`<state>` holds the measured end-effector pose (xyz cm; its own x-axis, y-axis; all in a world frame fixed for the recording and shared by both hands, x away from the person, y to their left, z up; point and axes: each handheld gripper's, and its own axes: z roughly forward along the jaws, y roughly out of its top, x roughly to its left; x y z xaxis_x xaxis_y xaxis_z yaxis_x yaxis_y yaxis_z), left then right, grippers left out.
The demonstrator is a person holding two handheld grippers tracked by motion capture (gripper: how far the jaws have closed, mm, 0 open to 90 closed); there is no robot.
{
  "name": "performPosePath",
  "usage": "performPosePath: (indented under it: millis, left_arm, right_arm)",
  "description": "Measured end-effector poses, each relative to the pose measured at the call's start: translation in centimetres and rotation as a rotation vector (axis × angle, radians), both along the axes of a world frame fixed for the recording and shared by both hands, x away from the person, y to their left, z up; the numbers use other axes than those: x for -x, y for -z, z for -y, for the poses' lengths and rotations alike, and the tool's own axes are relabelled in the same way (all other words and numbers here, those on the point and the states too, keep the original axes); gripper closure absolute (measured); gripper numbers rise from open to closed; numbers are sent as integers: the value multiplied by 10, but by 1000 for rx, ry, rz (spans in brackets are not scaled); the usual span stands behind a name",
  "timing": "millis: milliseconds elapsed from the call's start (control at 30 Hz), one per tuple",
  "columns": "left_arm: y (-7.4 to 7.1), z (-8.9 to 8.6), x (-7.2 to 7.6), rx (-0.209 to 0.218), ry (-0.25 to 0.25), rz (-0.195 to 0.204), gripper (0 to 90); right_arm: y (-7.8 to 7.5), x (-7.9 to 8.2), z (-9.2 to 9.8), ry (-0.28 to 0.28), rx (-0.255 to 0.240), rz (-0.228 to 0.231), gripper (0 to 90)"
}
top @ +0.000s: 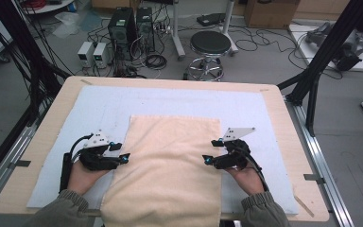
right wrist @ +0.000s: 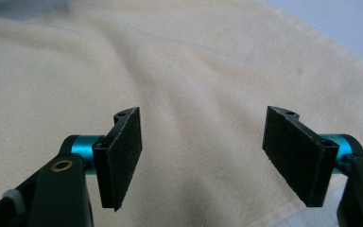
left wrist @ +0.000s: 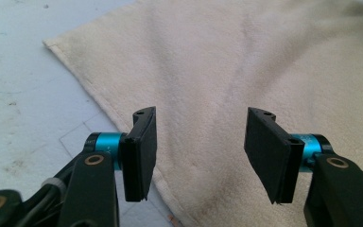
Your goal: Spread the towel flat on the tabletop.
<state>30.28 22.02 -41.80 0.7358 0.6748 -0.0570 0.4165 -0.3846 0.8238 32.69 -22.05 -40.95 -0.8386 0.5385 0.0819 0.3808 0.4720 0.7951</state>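
We see a pale blue mat [top: 99, 109] covering most of the wooden counter [top: 52, 123]. Beyond the counter's far edge, on the floor, stand a black round stool [top: 210, 45], two computer towers [top: 131, 26] and tangled cables [top: 156, 60].

I work in a lab — bare grey floor beyond my table [top: 38, 142], strewn with black cables [top: 260, 40]. Two computer towers [top: 131, 26] stand on it beside small power units [top: 93, 53], with a round stool [top: 210, 45], a cardboard box [top: 270, 12] and black frame struts [top: 326, 52] — nothing homely.
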Motion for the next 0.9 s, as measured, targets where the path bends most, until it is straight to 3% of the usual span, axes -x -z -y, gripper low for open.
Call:
performPosePath:
  millis: [900]
  left_arm:
    - [-2, 0, 1, 16, 7, 13, 393]
  right_arm:
    - [0, 4, -4, -8, 27, 6, 239]
